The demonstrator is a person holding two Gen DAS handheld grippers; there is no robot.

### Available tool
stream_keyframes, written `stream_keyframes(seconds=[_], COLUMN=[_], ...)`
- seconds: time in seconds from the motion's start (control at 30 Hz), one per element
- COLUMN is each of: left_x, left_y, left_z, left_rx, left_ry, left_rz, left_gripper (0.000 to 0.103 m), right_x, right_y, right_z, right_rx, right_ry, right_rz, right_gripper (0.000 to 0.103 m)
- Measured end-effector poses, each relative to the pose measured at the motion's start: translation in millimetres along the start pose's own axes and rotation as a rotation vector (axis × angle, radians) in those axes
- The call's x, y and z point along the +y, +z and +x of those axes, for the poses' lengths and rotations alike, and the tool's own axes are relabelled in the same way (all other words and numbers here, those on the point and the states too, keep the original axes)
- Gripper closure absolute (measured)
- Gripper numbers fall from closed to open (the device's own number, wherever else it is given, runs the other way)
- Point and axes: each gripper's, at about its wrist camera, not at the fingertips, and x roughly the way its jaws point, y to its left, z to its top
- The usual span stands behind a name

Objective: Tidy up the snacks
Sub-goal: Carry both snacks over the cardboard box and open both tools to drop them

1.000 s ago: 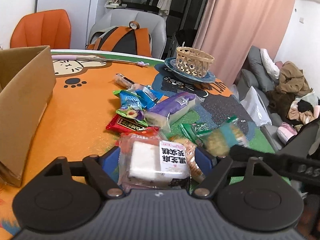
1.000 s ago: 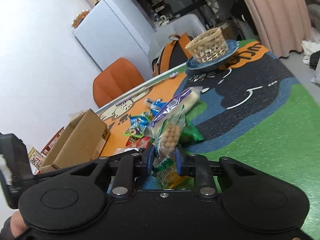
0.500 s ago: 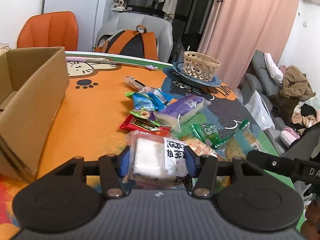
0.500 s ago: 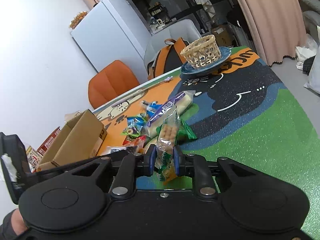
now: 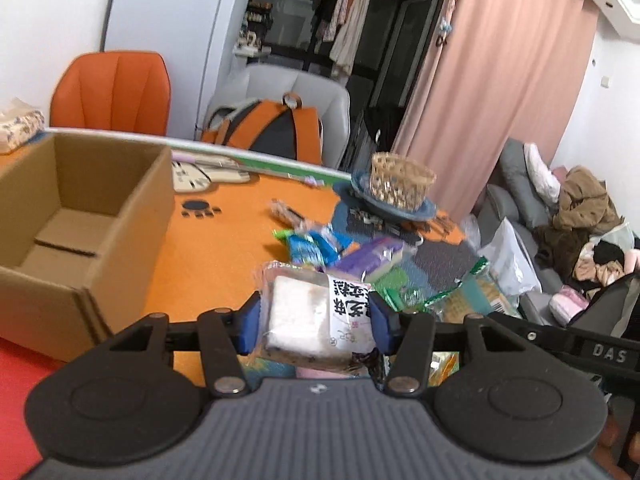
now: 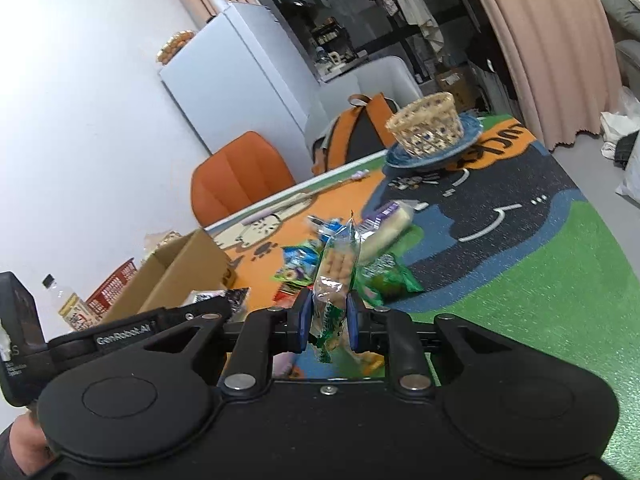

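overhead, left fingers (image 5: 316, 322) tight on cake packet (image 5: 312, 316), right fingers (image 6: 328, 324) on biscuit pack (image 6: 334, 276), above cartoon tablecloth (image 5: 224, 248).

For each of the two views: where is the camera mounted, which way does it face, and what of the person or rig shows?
Left wrist: on the left gripper, facing the cardboard box; holds a white snack pack.
Right wrist: on the right gripper, facing along the table; holds a biscuit pack; a hand shows.
Shared: box, wicker basket, snack pile.

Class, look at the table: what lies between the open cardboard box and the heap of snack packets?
In the left wrist view, only bare orange mat lies between the cardboard box and the snack packets.
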Motion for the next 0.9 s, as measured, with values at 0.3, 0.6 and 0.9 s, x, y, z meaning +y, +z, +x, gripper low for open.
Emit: stream_keyframes(seconds=[0.3, 0.6, 0.9], left_x=[20, 46, 93], left_y=[14, 28, 40], left_z=[-30, -52, -67], left_rx=[-0.063, -0.13, -0.174], left_ry=[0.03, 0.071, 0.158], left_rz=[-0.016, -0.052, -0.118], left_gripper=[0.05, 0.05, 0.05], right_x=[36, 71, 107], right_y=[10, 17, 17], right_z=[15, 31, 54], right_rx=[-0.007, 0.006, 0.031], right_ry=[0.069, 0.123, 0.173], right_rz=[-0.061, -0.099, -0.139], right_gripper=[0.083, 0.083, 0.083])
